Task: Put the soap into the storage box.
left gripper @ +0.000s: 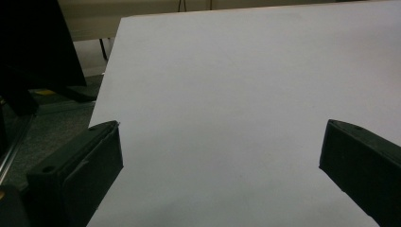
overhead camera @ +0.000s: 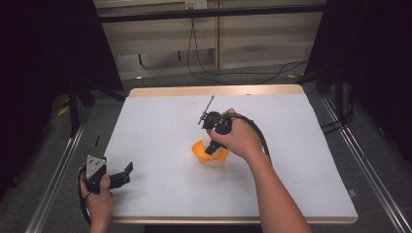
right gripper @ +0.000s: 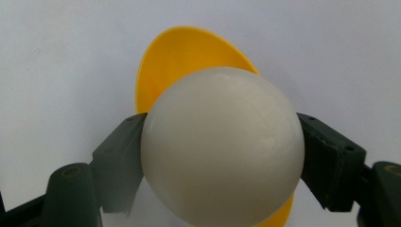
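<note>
Two black fingers (right gripper: 120, 161) of the right gripper (right gripper: 222, 161) clamp a cream ball (right gripper: 222, 146) just above a yellow dish (overhead camera: 210, 154) mid-table (overhead camera: 160, 131). Near the front left corner, the left gripper (left gripper: 220, 156) is spread wide, holding nothing.

- The smooth white ball (right gripper: 222, 146) sits between the right gripper (overhead camera: 212, 145)'s jaws, directly over the yellow plastic cup (overhead camera: 210, 154), perhaps touching it, near mid-table.
- The left gripper (overhead camera: 122, 174) rests at the white table (overhead camera: 160, 126)'s near-left edge, well apart.
</note>
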Motion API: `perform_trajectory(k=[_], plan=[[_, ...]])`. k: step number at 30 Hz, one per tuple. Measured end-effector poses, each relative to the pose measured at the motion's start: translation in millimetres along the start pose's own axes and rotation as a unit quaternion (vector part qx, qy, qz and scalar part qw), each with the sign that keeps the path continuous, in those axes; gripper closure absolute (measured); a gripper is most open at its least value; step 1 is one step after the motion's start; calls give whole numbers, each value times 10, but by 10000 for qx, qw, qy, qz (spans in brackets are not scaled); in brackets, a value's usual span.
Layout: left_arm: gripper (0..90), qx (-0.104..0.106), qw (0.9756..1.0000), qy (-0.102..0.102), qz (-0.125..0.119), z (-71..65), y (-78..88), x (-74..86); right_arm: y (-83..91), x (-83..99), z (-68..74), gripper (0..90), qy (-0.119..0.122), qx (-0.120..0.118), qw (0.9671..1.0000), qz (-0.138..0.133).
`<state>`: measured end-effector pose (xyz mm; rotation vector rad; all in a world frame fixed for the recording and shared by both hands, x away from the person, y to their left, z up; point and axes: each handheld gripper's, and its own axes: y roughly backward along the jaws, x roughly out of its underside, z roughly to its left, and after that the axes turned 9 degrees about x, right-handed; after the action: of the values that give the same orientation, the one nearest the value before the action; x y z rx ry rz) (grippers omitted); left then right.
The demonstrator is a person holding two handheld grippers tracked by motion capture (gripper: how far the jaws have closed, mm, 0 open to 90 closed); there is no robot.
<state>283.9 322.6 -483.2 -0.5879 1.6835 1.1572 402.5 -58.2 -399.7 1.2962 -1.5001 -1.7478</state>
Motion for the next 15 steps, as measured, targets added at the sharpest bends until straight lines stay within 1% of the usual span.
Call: perform_trajectory(k=[1, 2, 3, 6, 7, 11, 15], plan=[[1, 2, 10000, -4, 2, 0, 0, 0, -3, 0, 5, 240, -25, 2, 10000, 26], [0, 2, 10000, -3, 3, 0, 0, 0, -7, 3, 0, 240, 27, 1, 10000, 37], [1, 6, 10000, -2, 5, 1, 0, 0, -13, 3, 7, 239, -18, -9, 10000, 31], [0, 12, 10000, -6, 2, 4, 1, 0, -28, 6, -2, 239, 38, -14, 10000, 15], [1, 20, 10000, 4, -1, 3, 0, 0, -31, 2, 11, 239, -26, -27, 10000, 32], [0, -2, 10000, -4, 0, 2, 0, 0, -67, -4, 17, 239, 27, -56, 10000, 47], [0, 13, 10000, -5, 4, 5, 1, -1, -73, -1, 18, 239, -11, -73, 10000, 31]])
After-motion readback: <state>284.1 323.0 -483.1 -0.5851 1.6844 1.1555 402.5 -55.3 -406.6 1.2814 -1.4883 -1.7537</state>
